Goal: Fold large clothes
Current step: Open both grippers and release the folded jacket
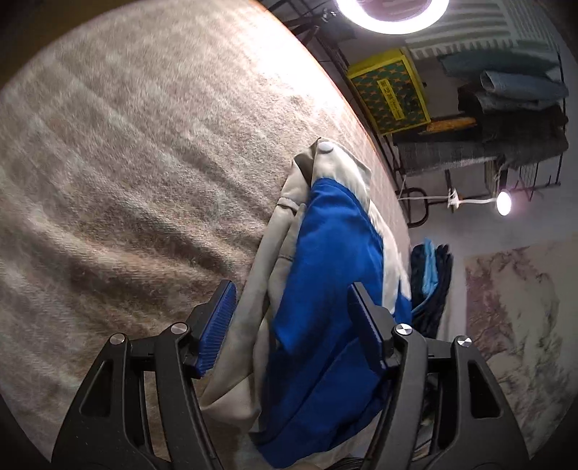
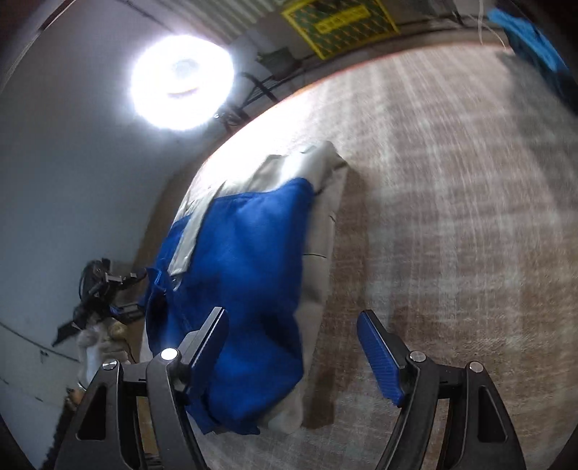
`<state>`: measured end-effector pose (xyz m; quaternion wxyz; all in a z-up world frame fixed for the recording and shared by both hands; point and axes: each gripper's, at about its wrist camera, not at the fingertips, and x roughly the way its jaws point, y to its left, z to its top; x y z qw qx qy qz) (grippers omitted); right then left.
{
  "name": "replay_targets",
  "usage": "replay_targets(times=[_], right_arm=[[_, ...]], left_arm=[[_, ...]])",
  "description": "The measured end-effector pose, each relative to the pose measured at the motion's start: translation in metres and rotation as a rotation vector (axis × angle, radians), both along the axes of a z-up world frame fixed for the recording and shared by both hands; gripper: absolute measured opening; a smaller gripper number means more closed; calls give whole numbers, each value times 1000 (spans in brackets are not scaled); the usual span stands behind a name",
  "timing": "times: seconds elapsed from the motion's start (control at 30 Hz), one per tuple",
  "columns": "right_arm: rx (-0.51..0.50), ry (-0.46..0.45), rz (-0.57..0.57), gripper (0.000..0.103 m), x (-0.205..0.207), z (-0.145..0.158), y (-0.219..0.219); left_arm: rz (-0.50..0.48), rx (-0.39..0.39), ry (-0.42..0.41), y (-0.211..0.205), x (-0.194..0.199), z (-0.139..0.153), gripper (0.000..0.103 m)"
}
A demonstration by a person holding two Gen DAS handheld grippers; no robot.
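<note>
1. Blue-and-beige garment bundled in a narrow heap on the beige woven cover, close to one edge of that surface, well apart from the opposite side.
2. Left gripper spread wide, blue ribbed pads on either side of the heap; cloth between the fingers, neither pad pressed onto it, so nothing held.
3. Right gripper likewise wide open, one finger over the blue fabric, the other over bare cover; nothing clamped.
4. Beige part folded under and beside the blue panel; round white button at the heap's far end.
5. Beyond the edge: bright ring light, yellow patterned box, rack of folded cloth, dark blue pile on the floor.
</note>
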<state>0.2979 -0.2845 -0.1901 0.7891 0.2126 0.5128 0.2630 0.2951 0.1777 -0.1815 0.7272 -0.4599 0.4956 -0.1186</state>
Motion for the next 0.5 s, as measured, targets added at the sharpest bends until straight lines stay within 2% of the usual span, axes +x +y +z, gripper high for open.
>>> replay_targets(times=[0.07, 0.33, 0.5], right_arm=[[14, 22, -6, 77, 5, -7, -1], [98, 81, -25, 77, 20, -26, 3], [125, 50, -25, 78, 16, -35, 3]], left_arm=[[-4, -23, 0, -2, 4, -3, 65], [-49, -13, 25, -21, 18, -14, 65], [-60, 0, 15, -23, 18, -17, 65]])
